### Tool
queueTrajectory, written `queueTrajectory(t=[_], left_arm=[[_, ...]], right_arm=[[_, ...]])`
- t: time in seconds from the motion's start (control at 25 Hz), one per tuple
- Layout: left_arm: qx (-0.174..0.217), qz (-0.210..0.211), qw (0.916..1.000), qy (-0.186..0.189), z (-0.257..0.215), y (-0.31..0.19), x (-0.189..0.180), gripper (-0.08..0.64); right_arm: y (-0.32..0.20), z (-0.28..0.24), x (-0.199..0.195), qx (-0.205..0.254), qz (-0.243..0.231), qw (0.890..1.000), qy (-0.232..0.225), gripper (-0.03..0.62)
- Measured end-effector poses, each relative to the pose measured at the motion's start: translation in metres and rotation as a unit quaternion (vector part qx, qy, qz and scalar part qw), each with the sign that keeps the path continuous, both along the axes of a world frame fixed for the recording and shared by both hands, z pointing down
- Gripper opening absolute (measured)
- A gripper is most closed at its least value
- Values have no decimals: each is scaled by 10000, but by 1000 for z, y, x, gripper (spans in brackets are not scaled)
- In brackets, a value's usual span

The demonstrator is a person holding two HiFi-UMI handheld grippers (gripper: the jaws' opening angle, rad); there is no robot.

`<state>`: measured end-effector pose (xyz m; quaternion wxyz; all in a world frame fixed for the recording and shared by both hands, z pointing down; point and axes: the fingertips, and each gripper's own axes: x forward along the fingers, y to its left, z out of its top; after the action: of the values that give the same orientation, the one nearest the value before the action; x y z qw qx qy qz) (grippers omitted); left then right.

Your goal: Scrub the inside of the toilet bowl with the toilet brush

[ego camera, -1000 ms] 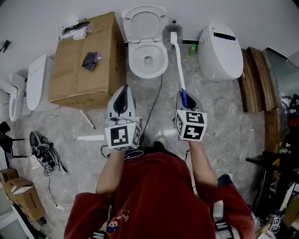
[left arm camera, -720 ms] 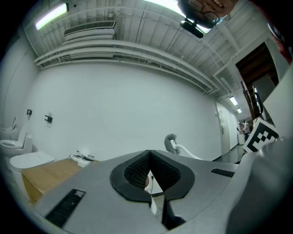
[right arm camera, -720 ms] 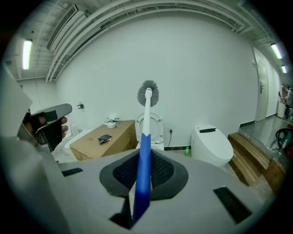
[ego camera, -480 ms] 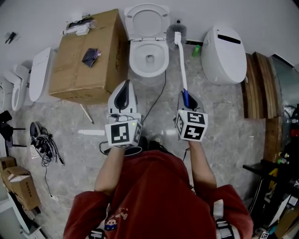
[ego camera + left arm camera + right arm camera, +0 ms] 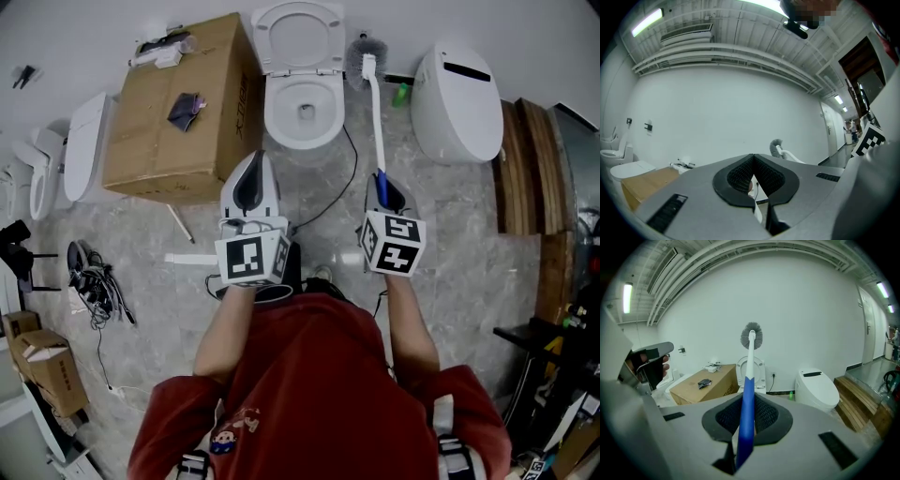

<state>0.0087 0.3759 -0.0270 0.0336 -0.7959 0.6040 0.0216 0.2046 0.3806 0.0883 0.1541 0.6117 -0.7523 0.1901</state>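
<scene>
Toilet brush (image 5: 373,103): blue grip clamped in right gripper (image 5: 383,194); bristle head raised just right of toilet bowl (image 5: 277,122), whose lid is up. Left gripper (image 5: 250,190): jaws together, empty, in front of the bowl. Handling, as judged: swing head leftward over the bowl, lower it below the rim, hold the clamp firm.

Grey marbled floor (image 5: 450,234), seen from above. At top centre an open toilet (image 5: 300,112) is set against the wall. A large cardboard box (image 5: 178,122) is placed just beside it at upper left, and a closed white toilet (image 5: 457,89) at upper right. A small green bottle (image 5: 401,94) is found between the two toilets. A tangle of cables (image 5: 94,298) is seen at left, small cardboard boxes (image 5: 42,375) at lower left, and wooden boards (image 5: 525,169) at the right edge.
</scene>
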Motion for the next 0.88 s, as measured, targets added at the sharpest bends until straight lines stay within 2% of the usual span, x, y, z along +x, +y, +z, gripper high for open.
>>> queueTrajectory(t=[0.36, 0.68, 0.88], left_arm=[[-11, -68, 9999, 89, 11, -50, -25, 12], [-168, -85, 9996, 229, 24, -140, -64, 12], [-65, 12, 9999, 93, 26, -202, -84, 12]], right_arm=[[-45, 10, -27, -41, -54, 9998, 194, 38], [-125, 22, -63, -238, -59, 9992, 305, 38], [-181, 29, -87, -420, 4, 9983, 402, 37]])
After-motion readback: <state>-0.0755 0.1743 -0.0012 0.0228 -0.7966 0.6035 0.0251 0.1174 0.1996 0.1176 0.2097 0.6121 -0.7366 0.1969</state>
